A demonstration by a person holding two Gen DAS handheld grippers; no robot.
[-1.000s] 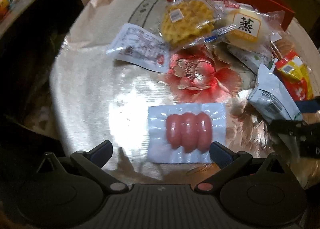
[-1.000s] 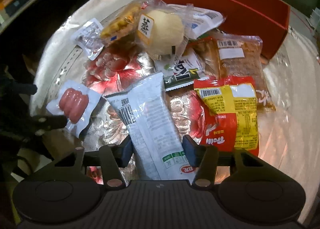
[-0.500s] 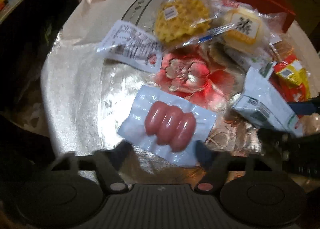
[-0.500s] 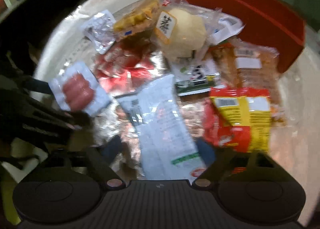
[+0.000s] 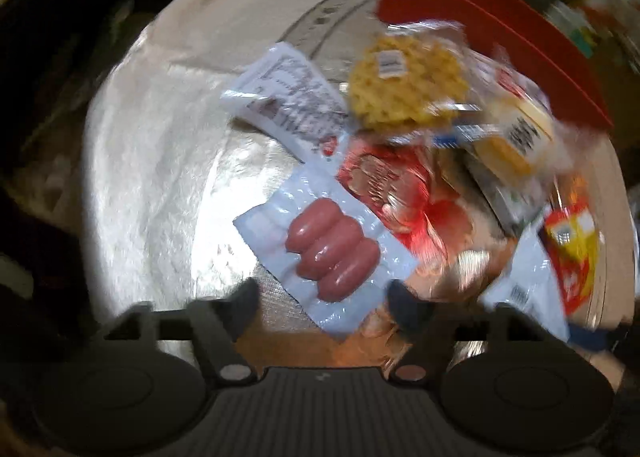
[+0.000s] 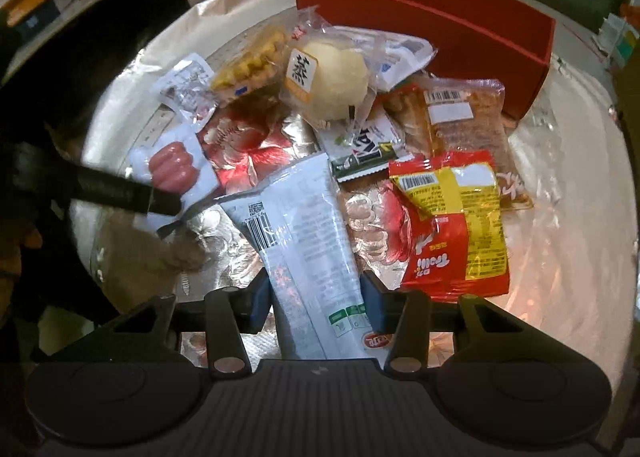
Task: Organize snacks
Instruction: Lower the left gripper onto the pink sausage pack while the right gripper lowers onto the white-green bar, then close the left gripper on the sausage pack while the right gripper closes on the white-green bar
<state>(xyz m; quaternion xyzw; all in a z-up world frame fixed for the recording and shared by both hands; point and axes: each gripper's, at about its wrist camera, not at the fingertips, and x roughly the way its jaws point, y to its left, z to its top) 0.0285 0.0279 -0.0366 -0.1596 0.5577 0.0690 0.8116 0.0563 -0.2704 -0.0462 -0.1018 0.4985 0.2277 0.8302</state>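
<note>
We had the left gripper (image 5: 322, 299) w/ jaws spread astride the sausage pack's (image 5: 332, 247) near corner, the right gripper (image 6: 316, 293) pinching the white pouch (image 6: 304, 233), both snacks near-side on the counter (image 6: 560, 185), presumably bound for the far red box (image 6: 460, 29).

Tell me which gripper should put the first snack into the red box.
Right. The right gripper already has its jaws closed on the long white packet, and the red box lies straight ahead. The left gripper is open, only straddling the sausage pack, with the box off to its right.
</note>
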